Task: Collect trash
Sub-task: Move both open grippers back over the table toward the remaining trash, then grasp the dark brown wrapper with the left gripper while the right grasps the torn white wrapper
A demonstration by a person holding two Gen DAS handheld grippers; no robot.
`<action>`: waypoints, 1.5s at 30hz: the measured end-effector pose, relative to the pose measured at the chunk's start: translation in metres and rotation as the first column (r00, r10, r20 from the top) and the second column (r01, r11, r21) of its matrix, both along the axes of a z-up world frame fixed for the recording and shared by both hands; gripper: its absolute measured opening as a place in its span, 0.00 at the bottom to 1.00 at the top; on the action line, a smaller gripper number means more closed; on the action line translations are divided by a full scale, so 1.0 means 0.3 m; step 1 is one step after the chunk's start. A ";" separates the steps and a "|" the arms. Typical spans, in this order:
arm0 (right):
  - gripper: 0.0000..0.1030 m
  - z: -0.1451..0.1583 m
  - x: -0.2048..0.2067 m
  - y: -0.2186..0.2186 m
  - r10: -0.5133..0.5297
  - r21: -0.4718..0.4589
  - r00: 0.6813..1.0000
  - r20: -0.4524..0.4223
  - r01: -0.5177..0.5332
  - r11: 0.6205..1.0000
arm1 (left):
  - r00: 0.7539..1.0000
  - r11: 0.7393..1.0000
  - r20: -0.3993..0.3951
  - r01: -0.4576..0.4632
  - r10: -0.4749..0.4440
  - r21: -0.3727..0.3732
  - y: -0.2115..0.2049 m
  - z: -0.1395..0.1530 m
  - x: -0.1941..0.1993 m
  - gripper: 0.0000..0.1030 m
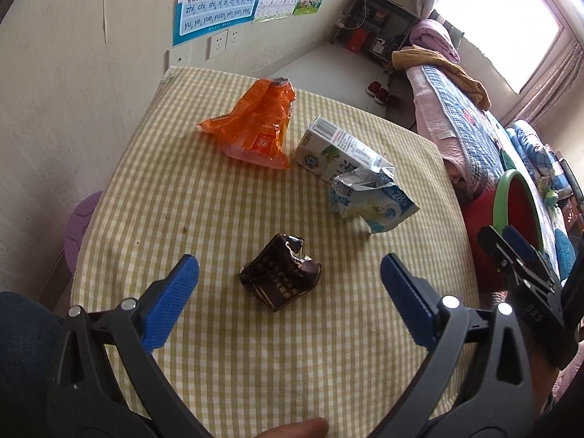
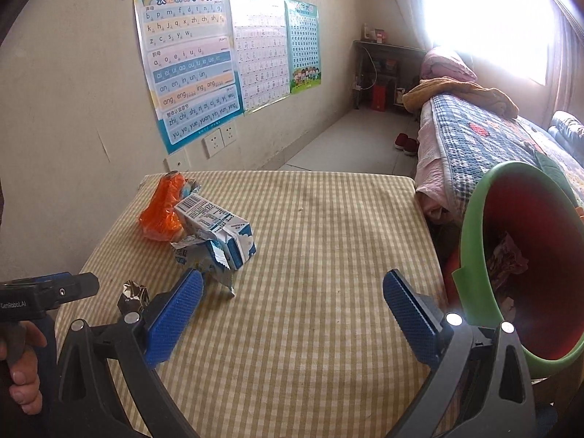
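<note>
Table with checked cloth carries four bits of trash; bin, red inside with green rim, sits tilted at the table's right edge, mouth toward the table, some wrapper already in it.

Orange bag far side near the wall. Carton lying on its side just right of it. Blue-white wrapper touching the carton's near end. Dark wrapper nearest, alone, well apart from the rest.

Left gripper hovers over the table, jaws wide apart, empty, dark wrapper sitting right between them. Right gripper also empty, jaws apart, over bare cloth beside the bin.

Step in hand, likely: left takes the dark wrapper. To do it well: drop straight down, keep it centred, pads low to the cloth since it's flat and crumpled, close on the raised torn edge, not the cloth. Thin foil may slip, so clamp fully before lifting. Then carry right to the bin mouth, clearing the right gripper.
</note>
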State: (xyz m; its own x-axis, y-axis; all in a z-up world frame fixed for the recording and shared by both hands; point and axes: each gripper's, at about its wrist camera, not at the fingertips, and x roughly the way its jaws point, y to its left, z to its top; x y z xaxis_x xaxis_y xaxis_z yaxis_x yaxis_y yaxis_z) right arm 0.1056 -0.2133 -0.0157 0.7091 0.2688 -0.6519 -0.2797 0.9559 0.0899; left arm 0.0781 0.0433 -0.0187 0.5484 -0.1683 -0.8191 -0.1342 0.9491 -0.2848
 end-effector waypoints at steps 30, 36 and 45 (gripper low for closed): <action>0.81 -0.161 0.157 0.161 0.175 0.034 0.975 -0.138 -0.172 0.985 | 0.982 0.973 -0.101 0.176 -0.162 0.150 -0.017 -0.212 0.077 0.56; 0.60 -0.187 0.187 0.196 0.209 0.044 0.962 -0.176 -0.204 0.978 | 0.988 0.982 -0.074 0.147 -0.139 0.115 0.014 -0.206 0.080 0.49; 0.08 -0.187 0.182 0.214 0.262 0.060 0.950 -0.170 -0.255 0.965 | 0.989 0.986 -0.059 0.139 -0.133 0.096 0.013 -0.205 0.089 0.48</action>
